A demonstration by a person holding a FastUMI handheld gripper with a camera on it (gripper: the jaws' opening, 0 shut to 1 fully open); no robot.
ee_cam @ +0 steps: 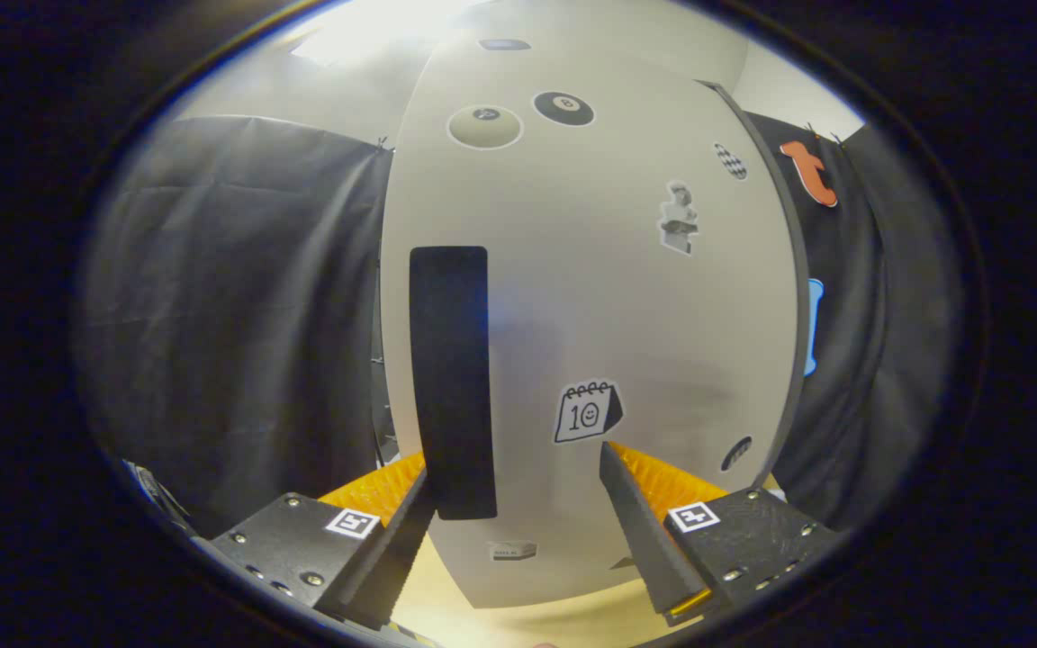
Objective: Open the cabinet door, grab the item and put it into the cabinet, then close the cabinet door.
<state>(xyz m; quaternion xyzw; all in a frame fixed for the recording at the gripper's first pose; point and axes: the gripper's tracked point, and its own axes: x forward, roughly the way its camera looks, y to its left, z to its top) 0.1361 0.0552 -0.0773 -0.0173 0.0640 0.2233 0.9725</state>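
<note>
**A:** Starting on your left, what is around you?

**B:** Black cloth (239, 297) hangs there as the booth's wall, and it shows again on the far right past the cabinet. Under you is a pale wooden surface (518, 621), seen between the fingers and below the door.

**A:** And the cabinet?

**B:** Its white door (590, 297) stands right ahead of you, shut as far as you can tell, so its inside is hidden. Stickers dot the door: two billiard balls near the top, a small bust, and a calendar (587, 411) low down.

**A:** The handle?

**B:** A dark vertical handle (451, 378) sits near the door's left edge, long axis up and down. Its lower end lies just beside your left fingertip.

**A:** Your gripper?

**B:** Your gripper (518, 486) is spread wide, holding nothing, with the fingertips close up against the door.
</note>
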